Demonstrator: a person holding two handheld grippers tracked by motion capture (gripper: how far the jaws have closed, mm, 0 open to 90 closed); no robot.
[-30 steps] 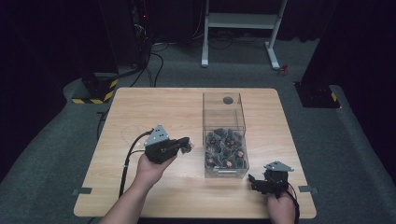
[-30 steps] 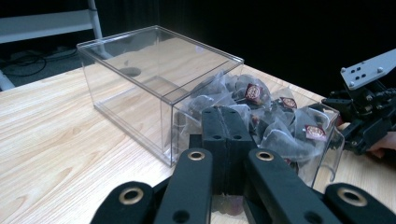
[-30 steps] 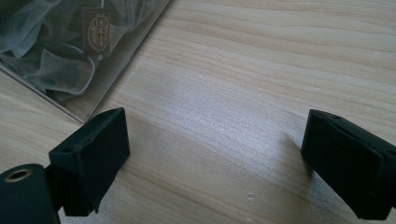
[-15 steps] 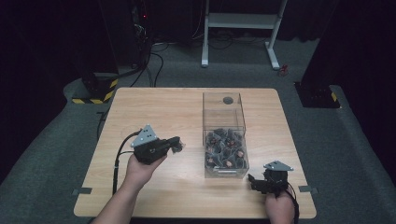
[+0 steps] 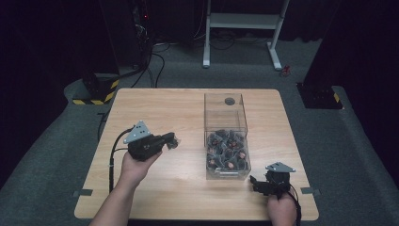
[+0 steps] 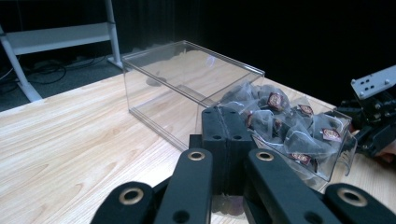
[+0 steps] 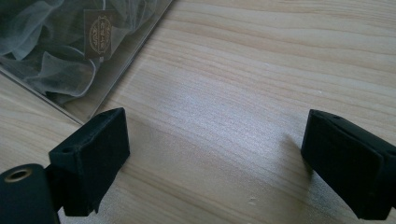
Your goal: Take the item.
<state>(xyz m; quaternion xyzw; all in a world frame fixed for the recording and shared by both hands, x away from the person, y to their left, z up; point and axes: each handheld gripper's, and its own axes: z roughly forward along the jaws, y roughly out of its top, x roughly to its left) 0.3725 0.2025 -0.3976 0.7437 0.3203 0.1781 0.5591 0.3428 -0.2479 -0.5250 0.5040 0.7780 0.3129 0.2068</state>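
Dark lab: cabled equipment rack (image 5: 141, 28)

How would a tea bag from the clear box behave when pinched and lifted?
Probably very light and floppy: the tea bags are thin see-through mesh, crumpled in a pile. One may drag neighbours along, since they lie tangled in the clear box. Rolling seems unlikely.

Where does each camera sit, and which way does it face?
High view: above the table, near side, facing forward and down; both forearms, left gripper, right gripper.
Left gripper view: on the left gripper, along its shut jaws toward the clear box of sachets.
Right gripper view: on the right gripper, down between open jaws at the table.
Shared: the box.
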